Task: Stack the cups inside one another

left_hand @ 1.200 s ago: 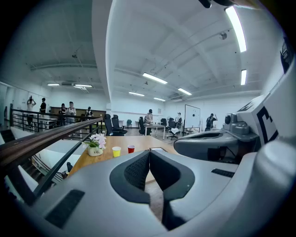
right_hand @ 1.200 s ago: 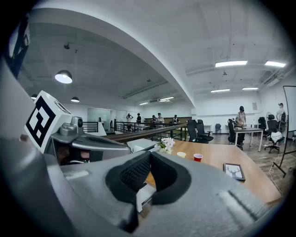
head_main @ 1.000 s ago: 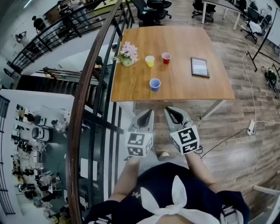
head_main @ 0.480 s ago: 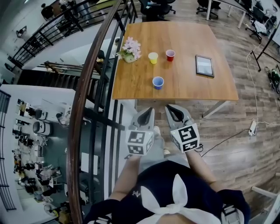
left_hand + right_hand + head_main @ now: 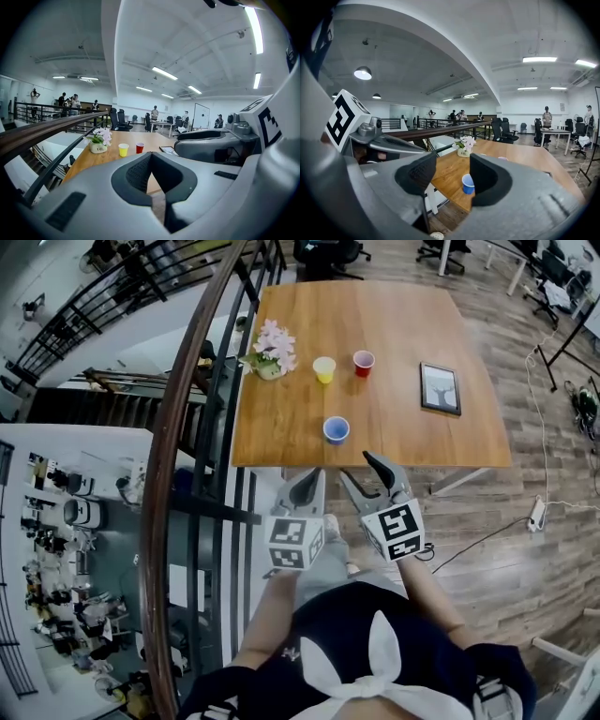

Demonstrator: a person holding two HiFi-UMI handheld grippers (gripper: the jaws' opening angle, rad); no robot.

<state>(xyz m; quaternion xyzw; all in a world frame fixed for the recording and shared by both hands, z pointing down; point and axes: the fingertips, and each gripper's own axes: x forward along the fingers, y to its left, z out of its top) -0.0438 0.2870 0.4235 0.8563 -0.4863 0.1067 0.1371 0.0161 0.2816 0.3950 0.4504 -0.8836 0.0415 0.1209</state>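
Note:
Three small cups stand apart on the wooden table (image 5: 281, 432): a blue cup (image 5: 336, 429) near the front edge, a yellow cup (image 5: 324, 369) and a red cup (image 5: 364, 362) farther back. Both grippers hover just short of the table's front edge, touching no cup. My left gripper (image 5: 312, 484) is shut with nothing in it; its own view shows the yellow cup (image 5: 123, 149) and red cup (image 5: 139, 147) far ahead. My right gripper (image 5: 363, 472) has its jaws opening, nothing between them. The blue cup (image 5: 467, 183) shows through the gap, farther ahead on the table.
A pot of pink flowers (image 5: 270, 354) stands at the table's back left, and a tablet (image 5: 441, 388) lies at the right. A dark railing (image 5: 178, 456) with a stairwell beyond runs along the left. Office chairs and people are far behind the table.
Both grippers have moved forward to the table's front edge. The right gripper's jaws, shut before, have parted. The cups have not moved.

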